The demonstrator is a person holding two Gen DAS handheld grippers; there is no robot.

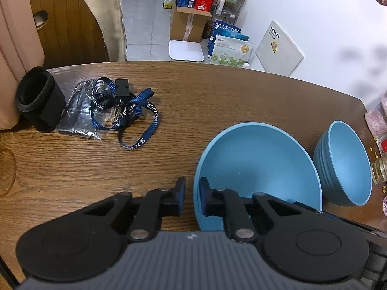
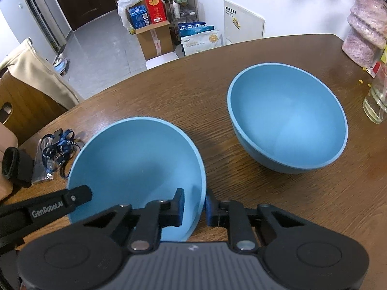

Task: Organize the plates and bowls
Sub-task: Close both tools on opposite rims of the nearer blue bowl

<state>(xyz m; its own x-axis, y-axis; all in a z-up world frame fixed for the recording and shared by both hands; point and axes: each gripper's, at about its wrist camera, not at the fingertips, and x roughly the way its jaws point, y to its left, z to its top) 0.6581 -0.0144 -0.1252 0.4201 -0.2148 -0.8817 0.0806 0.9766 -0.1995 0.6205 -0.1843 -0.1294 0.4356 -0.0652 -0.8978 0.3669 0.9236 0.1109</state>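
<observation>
Table: brown wood-grain table (image 1: 193,101) with a rounded far edge; grey tiled floor beyond it.
Room: white wall, a dark door at the far left in the right wrist view, cardboard box (image 1: 187,24) topped with blue and red cartons, a wire rack of bottles, a white board (image 2: 243,21) leaning on the wall.
Left of table: black sleeve (image 1: 40,99) lying on its side, then a clear plastic packet and a blue lanyard (image 1: 135,113) in a loose tangle.
Near bowl: plain matte blue bowl (image 2: 137,169), wide and shallow, tilted with its far rim raised, close to the near table edge.
Far bowl: deeper blue bowl (image 2: 287,118), upright, standing apart to the right of the near bowl, empty.
Right edge: clear glass jar (image 2: 376,101) and a pink ribbed object behind it.
Left gripper (image 1: 192,199): jaws nearly together, pinching the left rim of the near bowl, one pad outside, one inside.
Right gripper (image 2: 194,207): jaws likewise closed down on the right rim of the same bowl.
</observation>
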